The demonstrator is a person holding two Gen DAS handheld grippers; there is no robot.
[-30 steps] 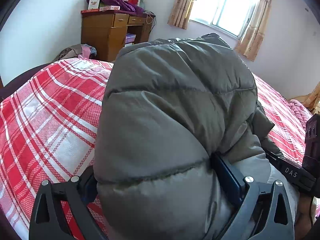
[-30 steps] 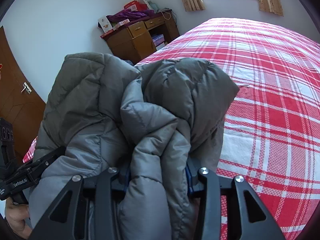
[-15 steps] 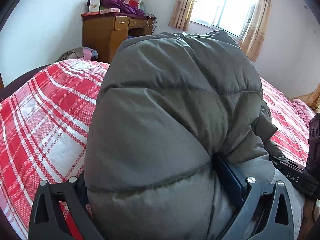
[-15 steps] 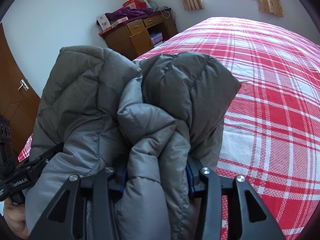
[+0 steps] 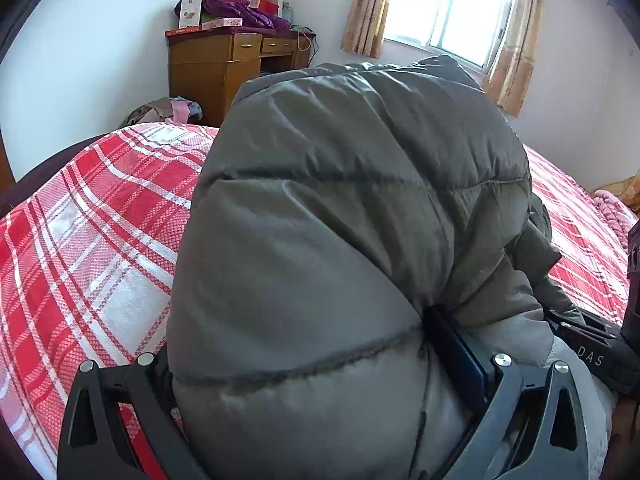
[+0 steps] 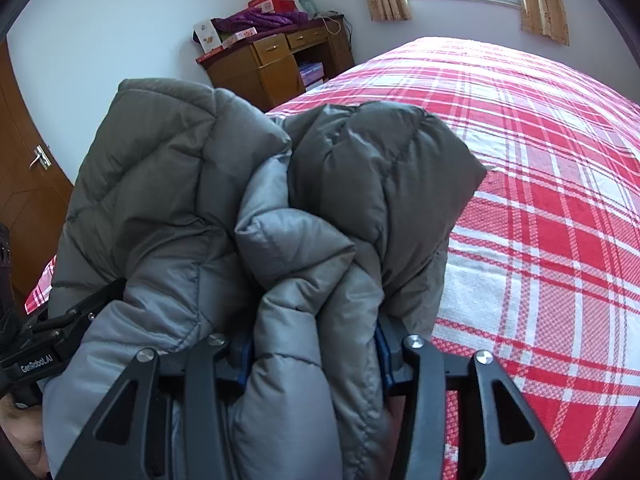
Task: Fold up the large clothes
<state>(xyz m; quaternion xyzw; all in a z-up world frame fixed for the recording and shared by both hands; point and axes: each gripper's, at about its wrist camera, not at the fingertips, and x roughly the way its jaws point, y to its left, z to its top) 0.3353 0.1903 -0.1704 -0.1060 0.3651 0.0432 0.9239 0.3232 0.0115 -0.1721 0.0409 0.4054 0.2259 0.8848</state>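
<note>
A puffy grey-green quilted jacket point(image 5: 340, 240) fills the left wrist view and bulges between my left gripper's point(image 5: 312, 364) jaws, which are shut on it. In the right wrist view the same jacket point(image 6: 200, 208) hangs bunched, and my right gripper point(image 6: 316, 356) is shut on a thick fold of it. The jacket is held above a bed with a red and white plaid cover point(image 6: 540, 200). The other gripper shows at each view's edge, on the right point(image 5: 600, 356) and on the left point(image 6: 44, 356). The fingertips are hidden by fabric.
A wooden desk point(image 5: 224, 68) piled with boxes and purple cloth stands by the far wall beside a curtained window point(image 5: 448, 4). A heap of clothes point(image 5: 168, 110) lies past the bed's corner. A wooden door point(image 6: 28, 184) is at the left.
Both grippers have lifted the jacket a little higher and kept their grip. The left wrist view has turned slightly, so the desk sits further right.
</note>
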